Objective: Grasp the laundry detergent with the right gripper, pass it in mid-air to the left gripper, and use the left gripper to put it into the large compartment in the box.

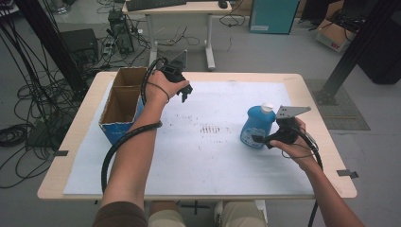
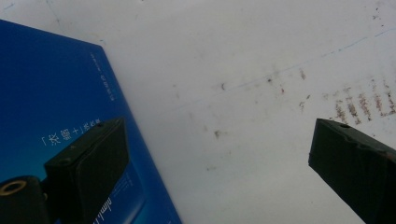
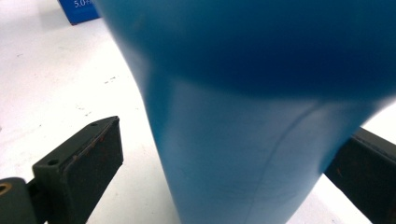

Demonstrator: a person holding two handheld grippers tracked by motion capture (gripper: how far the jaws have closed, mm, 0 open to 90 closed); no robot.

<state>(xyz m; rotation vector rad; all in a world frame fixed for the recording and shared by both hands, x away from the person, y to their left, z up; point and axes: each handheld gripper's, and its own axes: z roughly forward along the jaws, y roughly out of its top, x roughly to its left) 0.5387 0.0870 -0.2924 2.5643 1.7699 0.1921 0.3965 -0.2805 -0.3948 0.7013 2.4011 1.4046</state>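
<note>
Straddling blue bottle [image 1: 257,126], right tool [image 1: 263,139] spread, left tool [image 1: 185,93] spread beside cardboard box [image 1: 122,105]

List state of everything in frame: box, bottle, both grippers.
blue box: upright, top open, nothing visible inside.
blue bottle: upright on the white sheet, white cap on, between the right gripper's jaws.
left gripper: open, holding nothing, beside the box.
right gripper: open around the bottle; left jaw clear of it, other contact unclear.
</note>
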